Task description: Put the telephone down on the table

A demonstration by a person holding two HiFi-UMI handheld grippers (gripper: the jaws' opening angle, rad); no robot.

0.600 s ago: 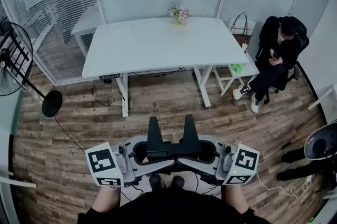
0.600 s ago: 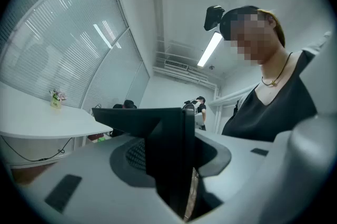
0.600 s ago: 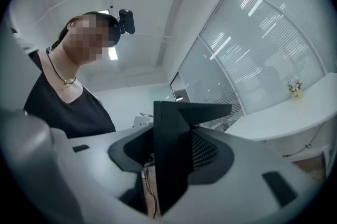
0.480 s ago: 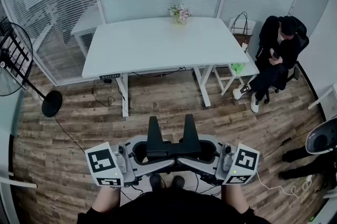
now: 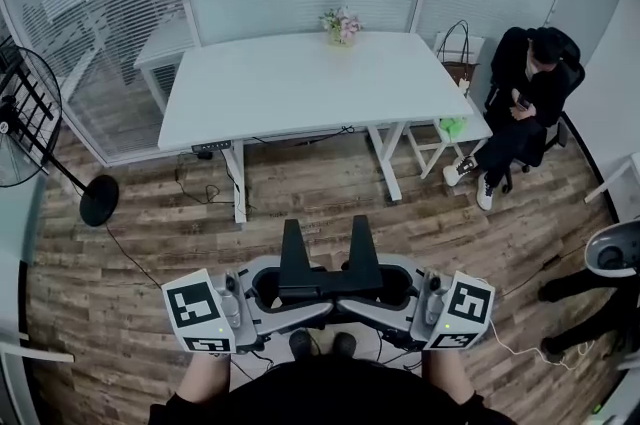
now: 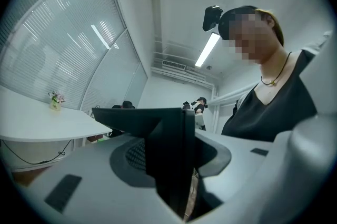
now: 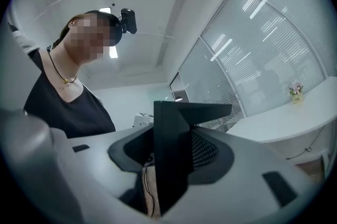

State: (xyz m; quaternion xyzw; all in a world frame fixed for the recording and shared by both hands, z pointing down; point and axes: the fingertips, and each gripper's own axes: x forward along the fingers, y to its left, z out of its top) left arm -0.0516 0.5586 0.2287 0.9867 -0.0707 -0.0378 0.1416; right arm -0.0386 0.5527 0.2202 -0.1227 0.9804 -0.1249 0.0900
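I can find no telephone anywhere. It is not on the white table (image 5: pixel 290 88), not on the floor I can see, and not in either pair of tongs, so how it handles is my guess. I expect a stiff, smooth plastic body, fairly light but slippery and likely to crack if dropped. I would take it across its narrow middle, pads square on the two long sides, and lower it flat. My left tongs (image 6: pixel 167 154) and right tongs (image 7: pixel 171 154) are low against my body, nose to nose. Each shows in its own view as one dark block butted against the other. I can make out no gap between the halves, so I cannot tell how far apart they stand, only that nothing is gripped. By count: no telephone, two tongs, one large table well ahead, one vase of flowers (image 5: pixel 341 26) at its far edge, one standing fan (image 5: pixel 25 123) at my left, and one seated person (image 5: pixel 525 98) by the table's right end.
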